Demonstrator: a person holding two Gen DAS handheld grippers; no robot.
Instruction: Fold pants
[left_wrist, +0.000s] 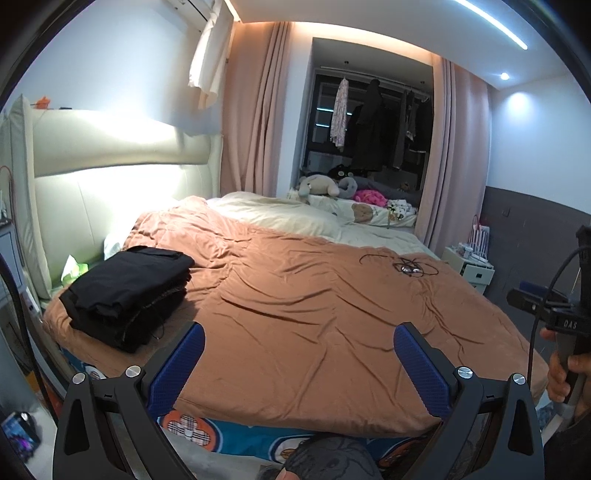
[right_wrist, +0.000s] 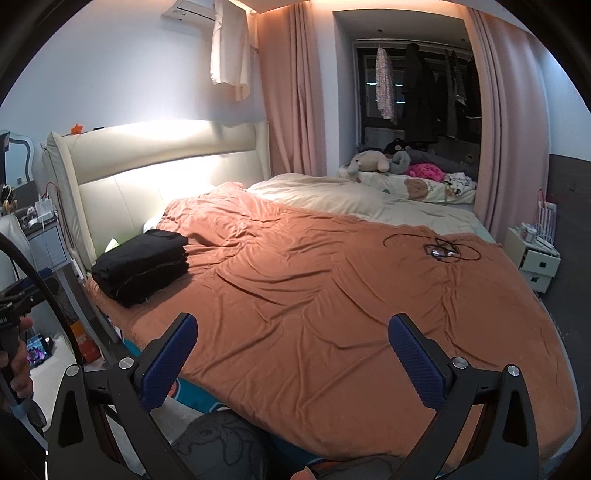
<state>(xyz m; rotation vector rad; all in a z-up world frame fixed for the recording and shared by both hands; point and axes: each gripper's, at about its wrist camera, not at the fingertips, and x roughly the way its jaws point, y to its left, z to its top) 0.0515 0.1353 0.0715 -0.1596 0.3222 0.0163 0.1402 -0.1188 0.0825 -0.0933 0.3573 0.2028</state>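
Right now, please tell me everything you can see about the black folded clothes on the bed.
The black folded clothes form a neat, squared stack of several layers of dark, matte fabric; separate pieces cannot be counted. A thin thread hangs at its near edge. The stack lies flat on the orange-brown blanket, near the headboard, at the left corner of the bed. Neither hand-held gripper touches it.

Left wrist view: sits behind left claw (left_wrist: 298, 343), low at foot edge of bed (left_wrist: 314, 295), facing headboard (left_wrist: 122, 184) and curtained window alcove. Right wrist view: behind right claw (right_wrist: 291, 338), same edge, slightly higher, same heading. Both well back from stacked black pants (left_wrist: 129, 291). Shared: orange blanket, pants stack, black cable, stuffed toys, curtains. Each view catches other hand at frame edge.
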